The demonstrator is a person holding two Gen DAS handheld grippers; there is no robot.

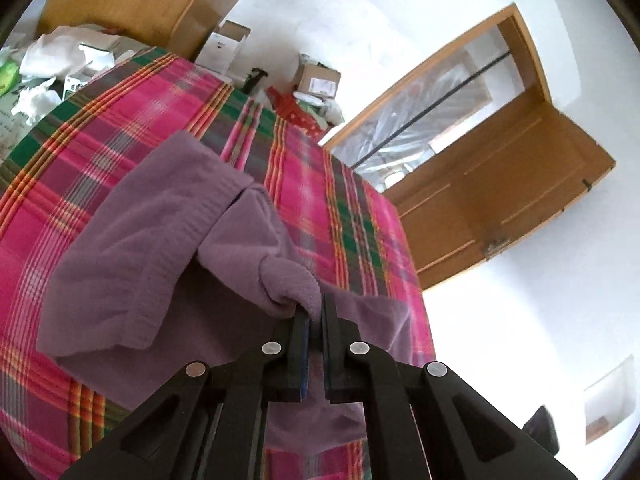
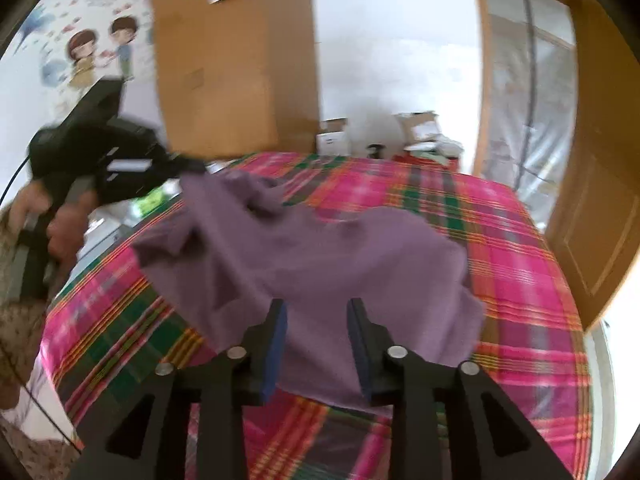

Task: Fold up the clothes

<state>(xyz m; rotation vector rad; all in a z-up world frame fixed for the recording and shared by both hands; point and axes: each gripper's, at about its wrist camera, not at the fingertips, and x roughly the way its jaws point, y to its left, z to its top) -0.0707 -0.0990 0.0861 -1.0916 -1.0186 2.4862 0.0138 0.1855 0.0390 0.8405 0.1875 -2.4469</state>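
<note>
A purple knit sweater (image 1: 132, 248) lies on a bed with a pink, green and orange plaid cover (image 1: 320, 184). My left gripper (image 1: 316, 308) is shut on a fold of the sweater and holds that part lifted. In the right wrist view the sweater (image 2: 320, 256) drapes from the left gripper (image 2: 188, 168) at upper left down onto the cover (image 2: 520, 264). My right gripper (image 2: 316, 308) is open and empty, its fingers just above the sweater's near part.
A wooden wardrobe (image 2: 236, 64) and cardboard boxes (image 2: 420, 128) stand beyond the bed. An open wooden door (image 2: 600, 216) is at the right. Papers and bags (image 1: 60, 64) clutter the far left corner. The person's hand (image 2: 44, 216) holds the left gripper.
</note>
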